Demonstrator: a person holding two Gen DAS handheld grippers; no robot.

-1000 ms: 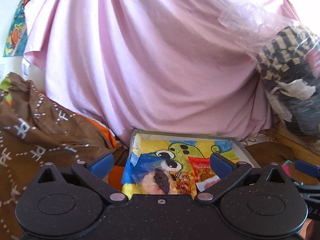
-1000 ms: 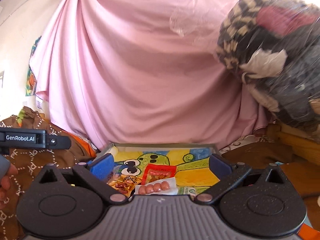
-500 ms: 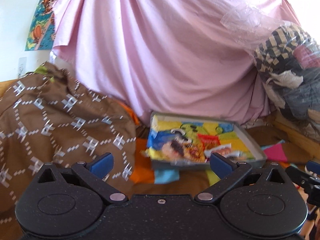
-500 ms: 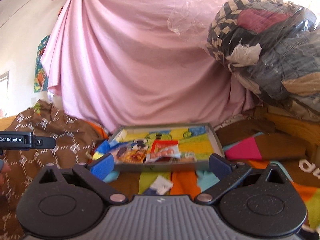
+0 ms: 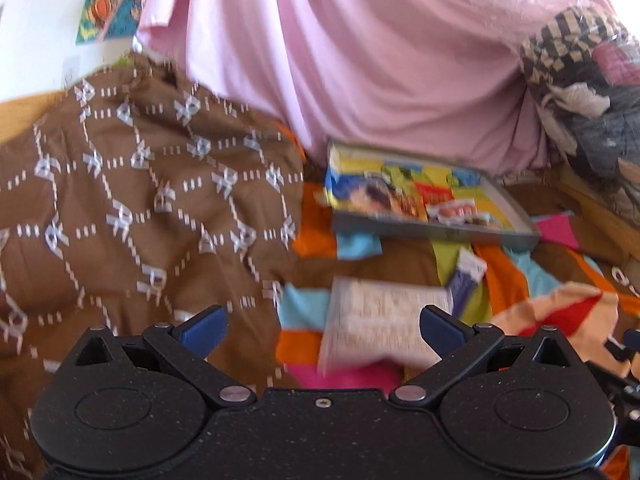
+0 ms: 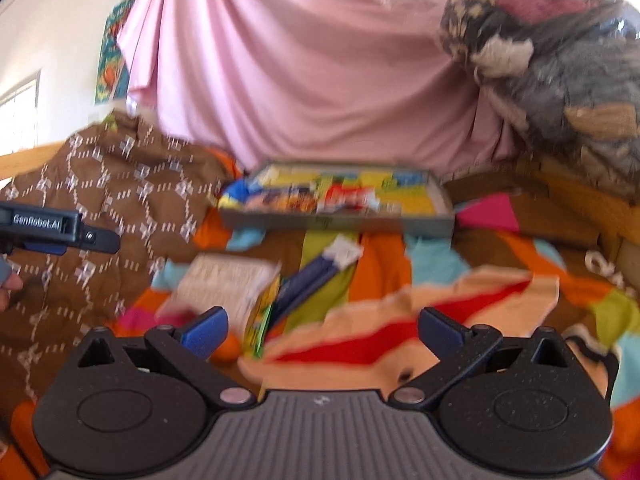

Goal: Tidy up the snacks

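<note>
Both grippers up over the bed, nothing in either. Left gripper (image 5: 322, 326): blue-tipped fingers spread wide, empty. Right gripper (image 6: 322, 326): same, jaws wide apart, empty.

Straight ahead of both, well beyond the fingertips, sits the shallow grey tray with a bright cartoon-print lining (image 5: 436, 230) (image 6: 340, 222), flat on the multicoloured patchwork bedcover (image 5: 508, 280) (image 6: 432, 268). Inside it, snack packets bunched toward the near-left part: a red-and-white packet (image 5: 448, 208) (image 6: 352, 196) and an orange-yellow packet (image 5: 404, 204) (image 6: 292, 200) next to it. Blurry, so labels not readable.

Still loose on the cover, btwn grippers and tray: a white flat packet w/ printed text (image 5: 380, 320) (image 6: 228, 280), just ahead of the left gripper, slightly toward its right finger; from the right wrist it's ahead-left, near the left finger. Just beside it, a dark blue stick-shaped packet w/ white end (image 5: 466, 280) (image 6: 316, 276), lying at an angle, white end toward the tray. Right wrist also shows a green-yellow packet edge (image 6: 264, 316) touching the white one's right side.

Left of both grippers: brown quilt w/ white pattern (image 5: 132, 200) (image 6: 100, 200), heaped. Behind the tray: pink draped sheet (image 5: 360, 60) (image 6: 300, 60). Far right: clear bag stuffed w/ clothes (image 5: 584, 100) (image 6: 552, 60).
</note>
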